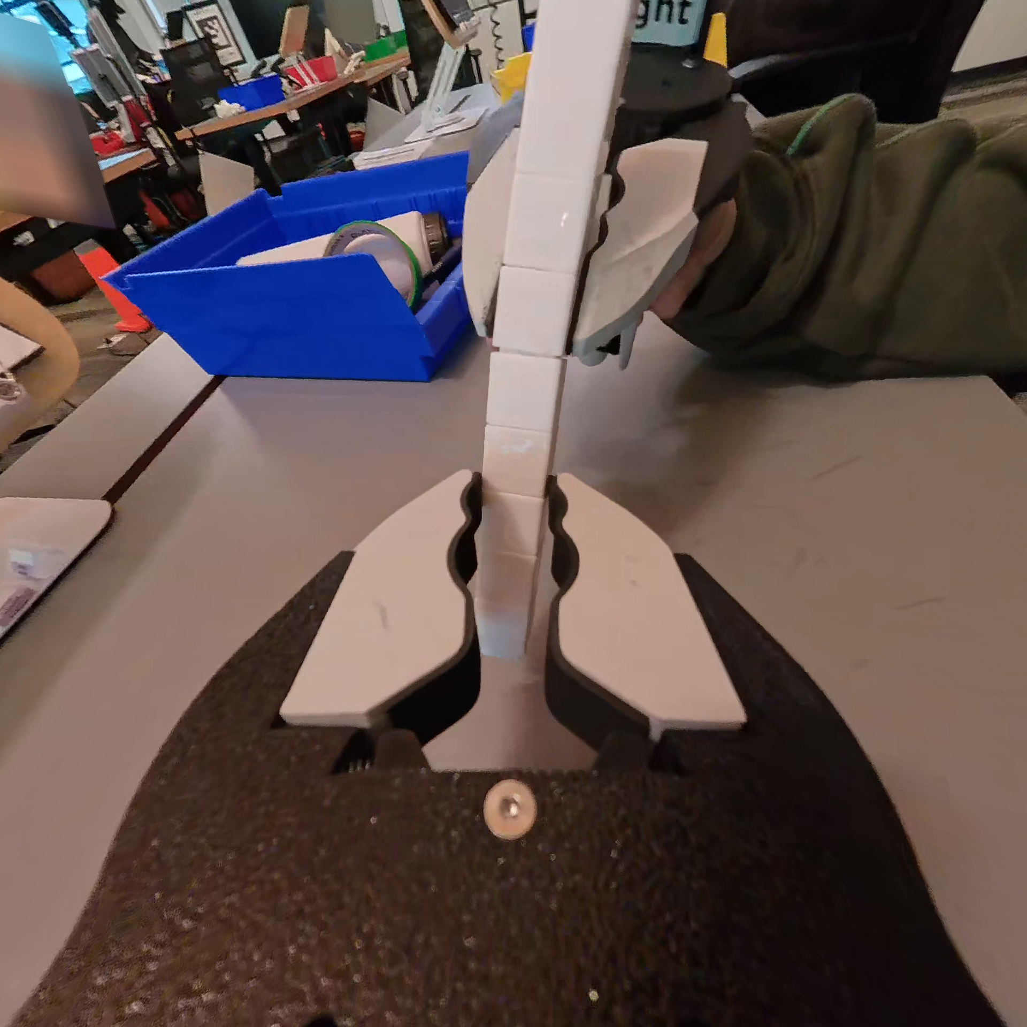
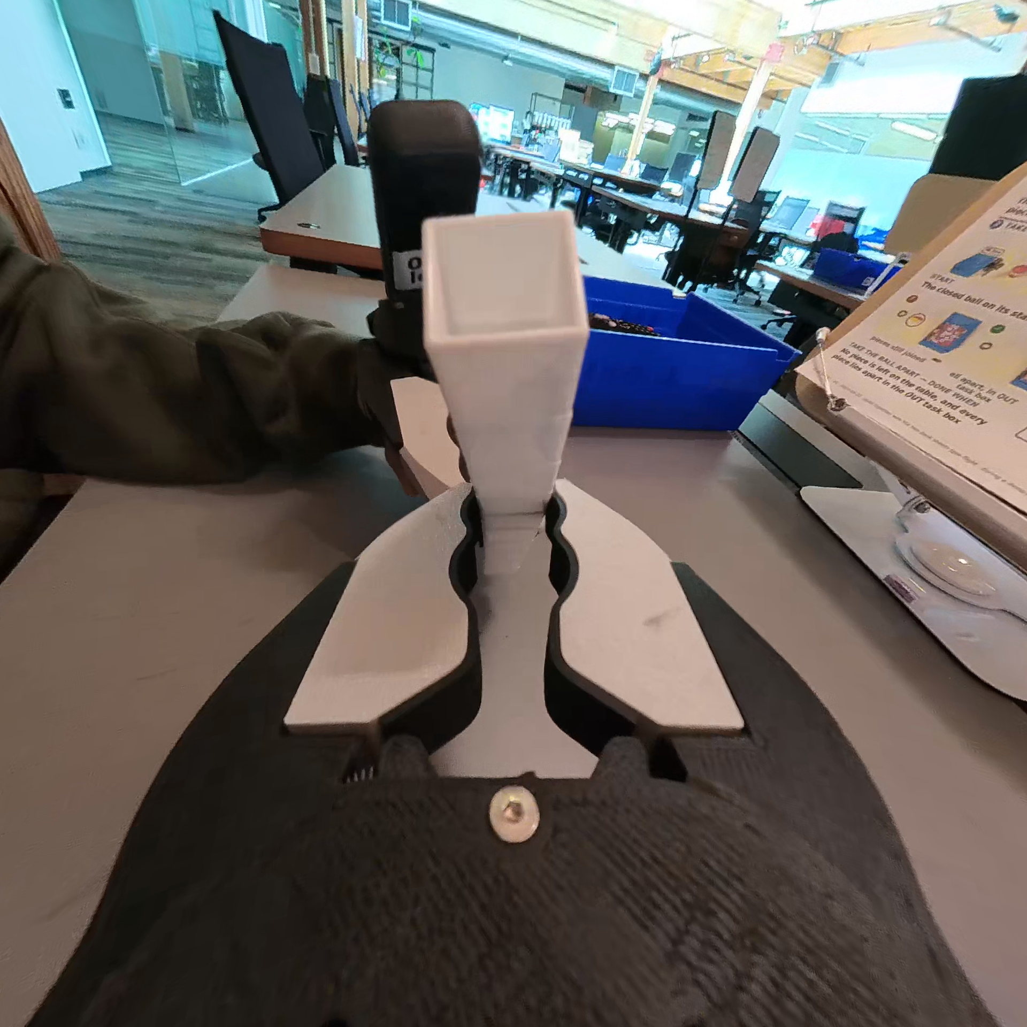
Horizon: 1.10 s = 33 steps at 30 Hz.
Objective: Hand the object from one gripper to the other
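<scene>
1. While the left wrist view looks along its own fingers, the left gripper [image 1: 514, 561] has its two white fingers [image 1: 400, 600] set on either side of the lower end of a long white square plastic tube [image 1: 542, 311] marked with segment lines; the black pads lie against or just beside the tube's sides, and firm contact cannot be told.
2. Farther up the same tube, the right gripper [image 1: 533, 328] pinches it between its grey-white fingers [image 1: 639, 244], held by a hand in a dark olive sleeve [image 1: 867, 244] coming from the right.
3. The tube stands upright above the grey table [image 1: 778, 556], its bottom end between the left gripper's fingers, clear of the tabletop as far as can be seen.
4. A blue plastic bin [image 1: 289, 328] sits far left on the table and holds a white roll with a green edge [image 1: 378, 250].
5. In the right wrist view, the right gripper [image 2: 514, 533] clamps the white tube [image 2: 505, 355] between its fingertips, the pads pressed on the tube's sides.
6. The tube's hollow square end faces the camera.
7. Behind the tube, the left gripper's black handle [image 2: 422, 211] rises upright, with the olive sleeve [image 2: 166, 389] reaching in from the left.
8. A second blue bin [image 2: 678, 367] stands on the far side of the grey table [image 2: 166, 611], right of the tube.
9. At the right edge, a tilted instruction sheet [image 2: 945, 333] rests on a stand.
</scene>
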Each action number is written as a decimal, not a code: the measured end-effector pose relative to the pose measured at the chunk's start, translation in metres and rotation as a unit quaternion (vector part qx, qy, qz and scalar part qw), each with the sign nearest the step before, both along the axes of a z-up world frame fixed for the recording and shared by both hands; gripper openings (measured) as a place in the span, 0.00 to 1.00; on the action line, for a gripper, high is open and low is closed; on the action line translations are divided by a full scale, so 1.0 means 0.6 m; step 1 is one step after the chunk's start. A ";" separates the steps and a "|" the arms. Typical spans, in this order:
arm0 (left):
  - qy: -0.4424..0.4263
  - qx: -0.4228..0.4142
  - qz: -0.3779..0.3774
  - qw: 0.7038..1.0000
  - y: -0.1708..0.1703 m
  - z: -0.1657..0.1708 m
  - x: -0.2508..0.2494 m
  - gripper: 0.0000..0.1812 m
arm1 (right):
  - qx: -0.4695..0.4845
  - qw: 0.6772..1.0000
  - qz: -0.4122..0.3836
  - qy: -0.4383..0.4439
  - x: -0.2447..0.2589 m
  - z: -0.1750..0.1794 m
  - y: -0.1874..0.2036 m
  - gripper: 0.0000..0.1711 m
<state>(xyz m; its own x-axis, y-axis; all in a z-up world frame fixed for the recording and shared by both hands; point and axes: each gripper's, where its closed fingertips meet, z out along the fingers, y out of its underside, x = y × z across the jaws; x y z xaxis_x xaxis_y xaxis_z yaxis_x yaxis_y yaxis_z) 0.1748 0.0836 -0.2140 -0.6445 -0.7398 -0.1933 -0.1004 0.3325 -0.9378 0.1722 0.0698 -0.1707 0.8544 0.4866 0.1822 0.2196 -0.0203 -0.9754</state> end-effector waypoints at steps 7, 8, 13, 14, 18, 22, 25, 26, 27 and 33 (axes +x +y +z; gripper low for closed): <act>-0.055 -0.181 0.007 0.982 0.000 0.074 0.007 0.12 | 0.042 0.995 -0.065 0.056 0.022 0.018 0.020 0.36; -0.061 -0.227 -0.003 0.972 -0.004 0.088 0.005 0.12 | 0.035 0.995 -0.074 0.060 0.024 0.012 0.026 0.36; -0.089 -0.340 -0.037 0.935 -0.019 0.122 -0.001 0.12 | -0.004 0.997 -0.061 0.046 -0.012 -0.021 0.046 0.30; -0.093 -0.341 -0.034 0.935 -0.020 0.122 0.000 0.12 | -0.004 0.998 -0.055 0.038 -0.020 -0.024 0.047 0.26; -0.100 -0.336 -0.043 0.935 -0.022 0.124 -0.004 0.12 | 0.003 0.999 -0.036 0.025 -0.035 -0.023 0.045 0.16; -0.081 -0.315 -0.046 0.944 -0.025 0.114 -0.004 0.12 | -0.038 0.999 -0.022 0.013 -0.026 -0.036 0.037 0.14; -0.095 -0.275 -0.026 0.956 -0.016 0.110 -0.004 0.19 | -0.090 0.995 -0.022 -0.041 -0.014 -0.066 0.027 0.14; -0.096 -0.255 -0.017 0.962 -0.010 0.107 -0.003 0.20 | -0.109 0.992 -0.019 -0.057 -0.011 -0.078 0.023 0.14; -0.095 -0.232 -0.012 0.968 -0.004 0.103 -0.004 0.21 | -0.125 0.990 -0.014 -0.066 -0.009 -0.087 0.018 0.14; -0.075 -0.183 -0.027 0.980 0.010 0.088 -0.017 0.13 | -0.126 0.991 -0.015 -0.048 0.008 -0.081 0.008 0.13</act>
